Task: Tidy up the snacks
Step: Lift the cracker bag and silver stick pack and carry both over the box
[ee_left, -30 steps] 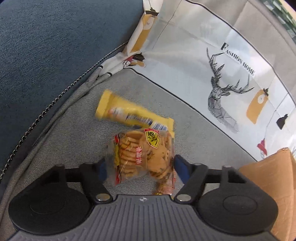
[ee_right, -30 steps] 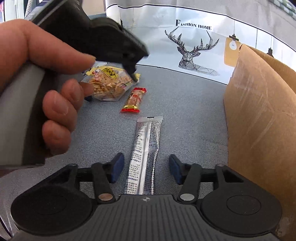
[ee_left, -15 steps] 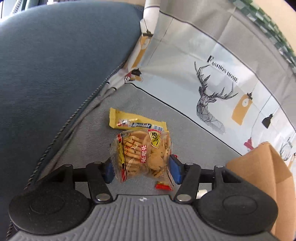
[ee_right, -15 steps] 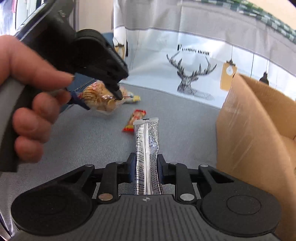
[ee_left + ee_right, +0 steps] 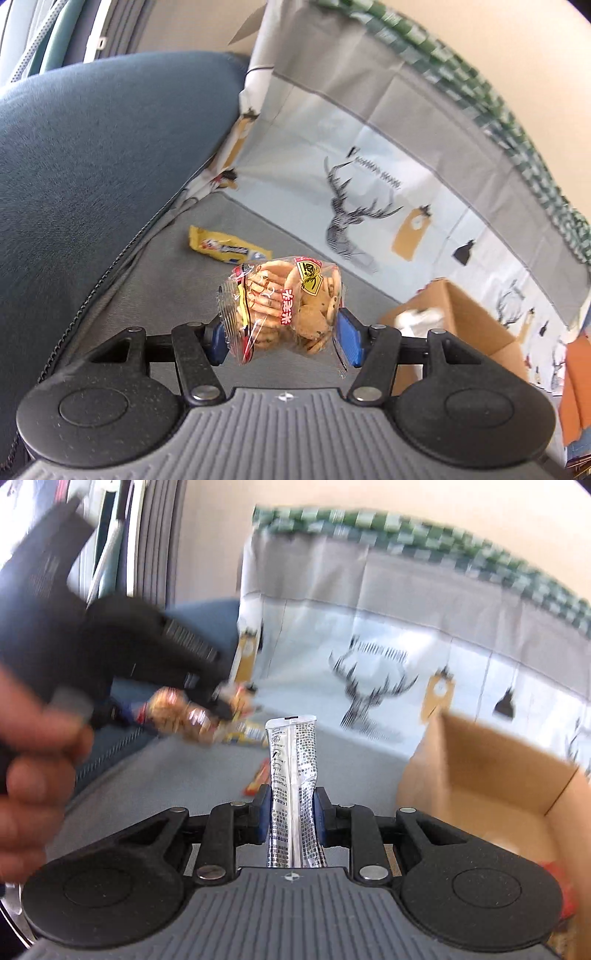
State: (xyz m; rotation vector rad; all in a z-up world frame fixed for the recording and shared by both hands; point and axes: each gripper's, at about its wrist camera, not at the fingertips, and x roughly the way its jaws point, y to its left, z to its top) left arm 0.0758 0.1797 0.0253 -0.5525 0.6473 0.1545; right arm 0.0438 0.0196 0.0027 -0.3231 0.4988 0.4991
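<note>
My left gripper point(image 5: 282, 341) is shut on a clear bag of biscuits point(image 5: 284, 308) and holds it in the air above the grey seat; the bag also shows blurred in the right wrist view point(image 5: 181, 720). My right gripper point(image 5: 291, 812) is shut on a long silver sachet point(image 5: 293, 771), lifted and pointing upward. A yellow snack bar point(image 5: 227, 249) lies on the seat near the back corner. A small red packet point(image 5: 258, 781) lies on the seat left of the sachet. An open cardboard box point(image 5: 491, 771) stands to the right, also seen in the left wrist view point(image 5: 458, 325).
A blue sofa arm point(image 5: 92, 166) rises on the left. A deer-print cloth point(image 5: 369, 192) covers the sofa back. My left hand and its gripper body point(image 5: 92, 646) fill the left of the right wrist view. White and red items lie inside the box.
Both grippers have closed on their snacks and lifted them off the seat. The views have tilted up and swung toward the cardboard box.
</note>
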